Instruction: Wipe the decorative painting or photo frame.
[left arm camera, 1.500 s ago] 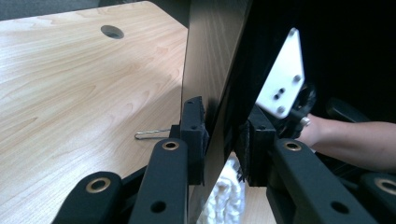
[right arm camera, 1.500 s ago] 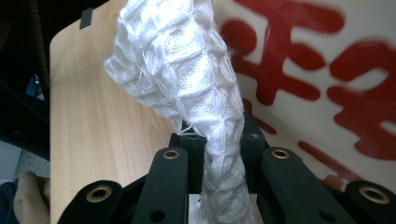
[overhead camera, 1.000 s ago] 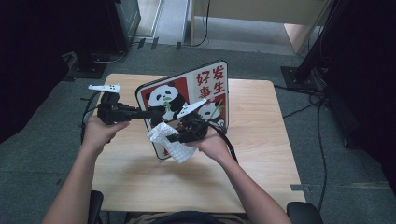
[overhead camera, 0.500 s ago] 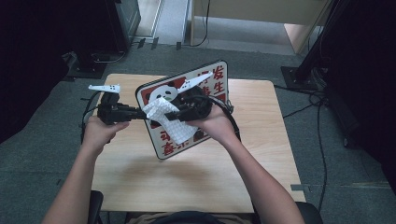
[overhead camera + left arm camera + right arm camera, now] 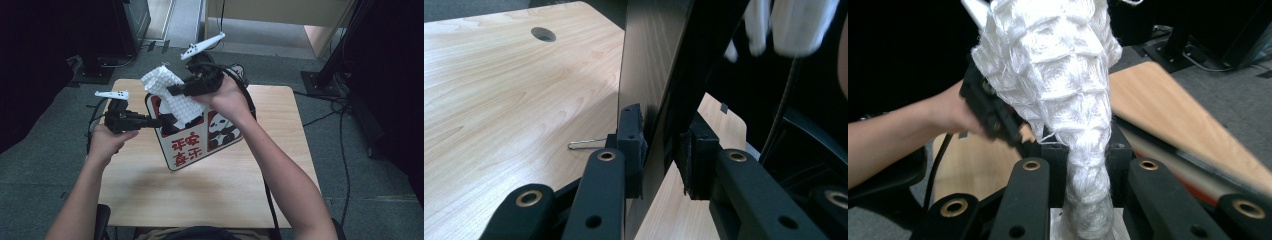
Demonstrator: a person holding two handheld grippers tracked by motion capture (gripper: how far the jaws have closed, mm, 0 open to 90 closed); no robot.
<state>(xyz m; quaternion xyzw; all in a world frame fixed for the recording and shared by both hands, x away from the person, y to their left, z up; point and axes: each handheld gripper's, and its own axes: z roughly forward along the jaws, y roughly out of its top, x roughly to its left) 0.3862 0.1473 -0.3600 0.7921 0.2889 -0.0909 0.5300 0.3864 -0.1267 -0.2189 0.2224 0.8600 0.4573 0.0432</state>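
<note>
While left tongs (image 5: 159, 121) clamp the panda board's (image 5: 200, 145) edge, right tongs (image 5: 172, 91) pinch the white cloth (image 5: 170, 92) above it

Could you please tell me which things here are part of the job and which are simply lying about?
In use:
- panda board, clamped in left gripper
- white cloth, held in right gripper

Lying about:
- metal clip on table
</note>
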